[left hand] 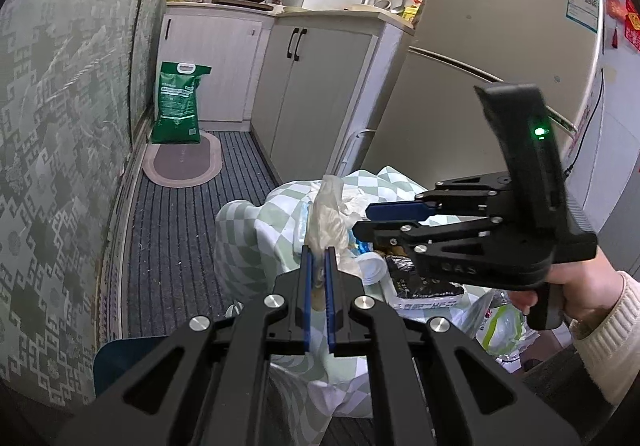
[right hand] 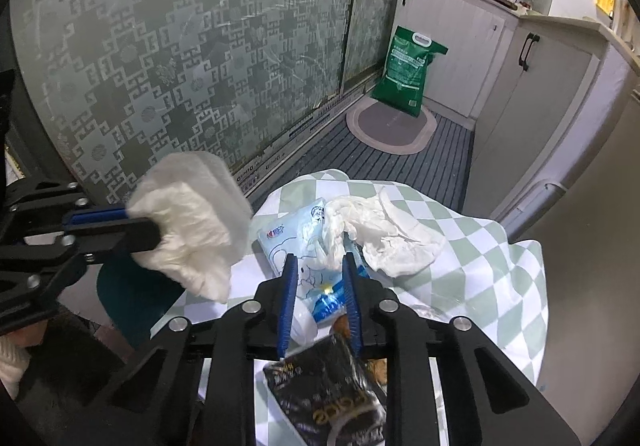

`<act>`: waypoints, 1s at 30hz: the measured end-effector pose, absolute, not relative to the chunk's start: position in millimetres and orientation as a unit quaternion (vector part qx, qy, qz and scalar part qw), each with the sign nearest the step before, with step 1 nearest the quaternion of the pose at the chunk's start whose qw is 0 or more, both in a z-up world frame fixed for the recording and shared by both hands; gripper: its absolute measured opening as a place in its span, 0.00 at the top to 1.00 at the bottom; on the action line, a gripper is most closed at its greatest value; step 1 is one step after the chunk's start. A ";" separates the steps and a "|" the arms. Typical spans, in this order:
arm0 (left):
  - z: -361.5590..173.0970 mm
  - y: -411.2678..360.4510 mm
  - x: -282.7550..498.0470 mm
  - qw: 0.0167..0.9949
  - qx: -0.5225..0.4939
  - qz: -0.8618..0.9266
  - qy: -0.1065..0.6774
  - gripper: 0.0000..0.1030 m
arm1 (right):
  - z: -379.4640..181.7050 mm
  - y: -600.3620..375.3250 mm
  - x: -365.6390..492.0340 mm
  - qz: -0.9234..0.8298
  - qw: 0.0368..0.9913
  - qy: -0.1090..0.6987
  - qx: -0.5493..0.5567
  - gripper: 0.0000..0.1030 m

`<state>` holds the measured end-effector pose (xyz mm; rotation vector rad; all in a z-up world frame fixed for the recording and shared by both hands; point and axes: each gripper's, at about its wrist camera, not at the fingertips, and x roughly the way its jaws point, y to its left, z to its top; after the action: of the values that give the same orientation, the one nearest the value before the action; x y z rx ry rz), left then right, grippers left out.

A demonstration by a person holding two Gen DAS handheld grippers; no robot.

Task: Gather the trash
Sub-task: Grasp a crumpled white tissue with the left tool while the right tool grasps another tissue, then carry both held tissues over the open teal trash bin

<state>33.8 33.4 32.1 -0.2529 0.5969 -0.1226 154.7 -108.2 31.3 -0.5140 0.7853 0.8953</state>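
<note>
Left wrist view first, scanning left to right: the left gripper (left hand: pixel 319 252) has its blue pads pinched tight on a crumpled whitish plastic-and-tissue wad (left hand: pixel 330 212), holding it up off the pile — my guess is it's lifted clear so the other hand has room to work. From the right wrist view that same wad (right hand: pixel 192 222) hangs well up and to the left, off the edge of the heap. Next over, the right gripper (right hand: pixel 320 278) has narrowed to a small gap and points down at the rubbish; its blue pads straddle a pale blue printed plastic packet (right hand: pixel 288 238) right where a crumpled white plastic bag (right hand: pixel 384 234) drapes over it, though I can't tell if they're actually pressing on anything yet. A black glossy snack wrapper (right hand: pixel 332 394) lies closer in, under the jaws. All of it sits on a green-and-white checked cloth (right hand: pixel 480 246) spread over some low surface — probably so the trash can be gathered in one go. Around it: a grey striped floor mat (left hand: pixel 172 230), a patterned frosted sliding door (right hand: pixel 160 58), a green rice sack (left hand: pixel 178 104), white cabinets (left hand: pixel 320 94), and a beige fridge (left hand: pixel 492 38) far right.
</note>
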 end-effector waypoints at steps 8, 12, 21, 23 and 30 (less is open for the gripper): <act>31.8 40.1 22.6 0.946 -0.130 -0.048 0.292 0.94 | 20.8 -93.6 163.6 0.390 0.801 0.377 -0.252 0.98; 31.7 46.2 15.1 0.947 -0.132 -0.033 0.291 0.94 | 33.2 -98.4 163.5 0.381 0.814 0.363 -0.245 0.99; 30.8 57.8 2.9 0.946 -0.133 0.005 0.297 0.94 | 78.2 -112.0 158.8 0.393 0.834 0.327 -0.208 0.99; 28.5 59.8 1.1 0.944 -0.130 0.014 0.303 0.94 | 87.3 -112.1 153.5 0.403 0.834 0.318 -0.200 0.99; 7.8 75.7 -5.9 0.928 -0.125 0.070 0.345 0.94 | 104.8 -91.5 117.1 0.457 0.815 0.298 -0.199 0.99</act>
<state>-5.9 75.7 7.8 -0.2552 0.7074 0.1440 117.1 -91.5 104.8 -0.4238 0.6352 0.9742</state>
